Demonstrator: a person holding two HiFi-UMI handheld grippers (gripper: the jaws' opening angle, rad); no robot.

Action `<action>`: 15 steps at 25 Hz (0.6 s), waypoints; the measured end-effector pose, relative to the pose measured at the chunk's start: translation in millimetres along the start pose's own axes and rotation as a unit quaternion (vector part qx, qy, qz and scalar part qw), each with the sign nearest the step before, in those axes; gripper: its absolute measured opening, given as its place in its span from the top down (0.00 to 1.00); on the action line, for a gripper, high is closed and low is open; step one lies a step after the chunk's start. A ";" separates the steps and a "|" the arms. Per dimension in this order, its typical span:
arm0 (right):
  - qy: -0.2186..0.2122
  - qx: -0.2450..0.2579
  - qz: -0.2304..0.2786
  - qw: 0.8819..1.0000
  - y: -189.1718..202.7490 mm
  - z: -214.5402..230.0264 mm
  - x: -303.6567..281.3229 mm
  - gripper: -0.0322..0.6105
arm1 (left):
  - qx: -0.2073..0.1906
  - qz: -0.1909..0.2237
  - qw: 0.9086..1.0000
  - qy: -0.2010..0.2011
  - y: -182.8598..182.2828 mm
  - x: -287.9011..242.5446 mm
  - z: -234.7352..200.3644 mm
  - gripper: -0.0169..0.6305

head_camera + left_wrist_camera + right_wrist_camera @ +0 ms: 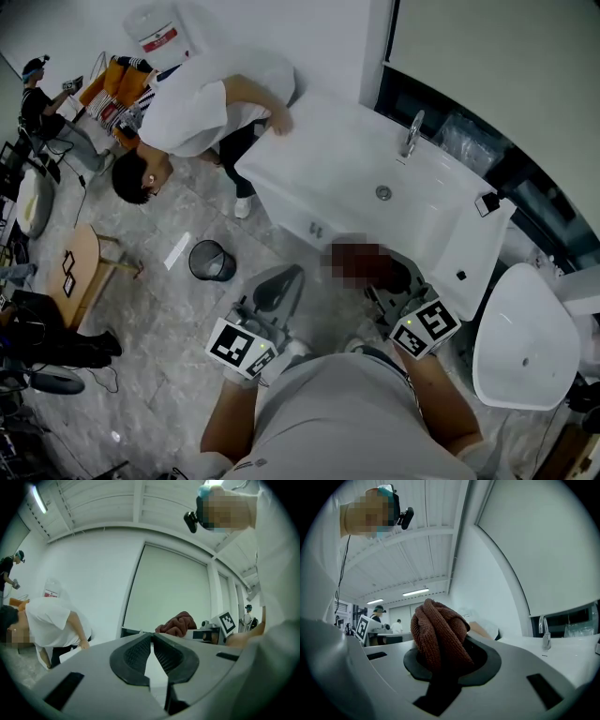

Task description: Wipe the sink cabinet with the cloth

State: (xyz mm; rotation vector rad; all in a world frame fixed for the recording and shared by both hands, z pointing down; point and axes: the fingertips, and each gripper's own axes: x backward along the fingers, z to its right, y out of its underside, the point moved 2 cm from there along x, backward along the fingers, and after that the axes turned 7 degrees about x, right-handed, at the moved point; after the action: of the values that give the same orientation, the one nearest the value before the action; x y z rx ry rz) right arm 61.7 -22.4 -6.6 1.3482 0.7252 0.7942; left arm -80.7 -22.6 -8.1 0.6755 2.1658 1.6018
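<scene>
The white sink cabinet [309,211] with its basin and faucet [410,131] stands ahead of me. My right gripper [392,286] is raised in front of the cabinet's right part, shut on a bunched brown cloth [440,634]. The cloth [178,623] bulges up out of the jaws, also seen from the left gripper view. My left gripper [292,274] hangs to the left of it, short of the cabinet front, its ribbed pads [136,653] closed together with nothing between them. The faucet [543,632] shows at the right of the right gripper view.
A person in a white shirt [197,108] bends over the cabinet's left end with a hand on it. On the grey floor stand a black bin [211,260] and a wooden stool [80,272]. A white toilet [525,337] sits at the right.
</scene>
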 end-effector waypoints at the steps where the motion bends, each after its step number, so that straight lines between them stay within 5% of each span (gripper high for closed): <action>1: 0.000 0.003 0.001 1.000 -0.7 0.6 -0.5 0.81 | -0.003 0.001 1.000 -0.001 -0.7 -1.1 0.9 0.95; 15: 0.005 0.013 0.012 1.000 -4.2 3.2 5.9 0.81 | -0.003 0.008 1.000 -0.026 -1.4 -0.4 0.5 0.95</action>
State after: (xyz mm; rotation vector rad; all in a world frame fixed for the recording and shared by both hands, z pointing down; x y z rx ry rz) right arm 67.9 -19.5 -10.4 1.3784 0.7312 0.8140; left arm -80.4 -22.8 -9.6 0.7270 2.1219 1.5807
